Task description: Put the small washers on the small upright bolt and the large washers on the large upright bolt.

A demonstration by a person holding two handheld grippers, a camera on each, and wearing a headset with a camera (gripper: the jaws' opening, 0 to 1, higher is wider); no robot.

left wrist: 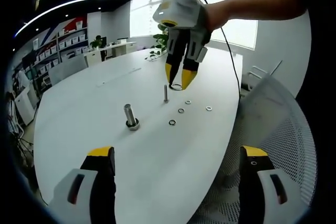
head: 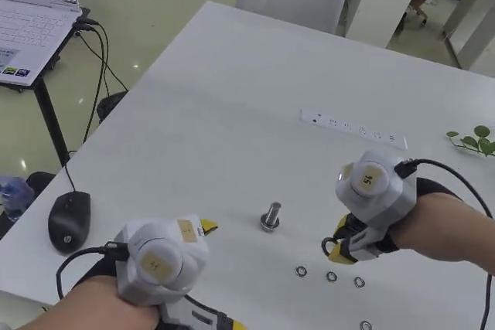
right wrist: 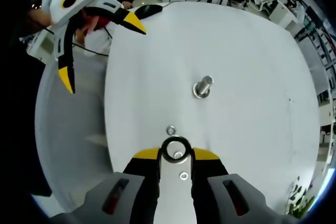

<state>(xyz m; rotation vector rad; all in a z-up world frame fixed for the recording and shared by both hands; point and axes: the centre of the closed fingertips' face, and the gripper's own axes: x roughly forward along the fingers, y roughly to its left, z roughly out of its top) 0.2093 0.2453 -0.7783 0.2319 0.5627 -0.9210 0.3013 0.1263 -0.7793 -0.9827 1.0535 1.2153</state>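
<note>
On the white table [head: 232,98]: left tongs [left wrist: 177,153] spread wide, holding nothing; right tongs [right wrist: 176,153] pinched on one large steel ring washer [right wrist: 176,139]. Ahead of the right tongs, toward the left pair, one thick upright steel bolt [right wrist: 202,86], axis vertical. Just beside the held ring, one thin upright bolt [left wrist: 166,93]. Near it, four small steel ring washers [head: 331,276] lying loose

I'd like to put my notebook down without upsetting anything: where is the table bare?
Bare: the broad stretch of table between the large bolt and the power strip, and the left side beyond the mouse. Crowded: the near right, where loose washers lie by the right gripper, which grips a large washer.
</note>
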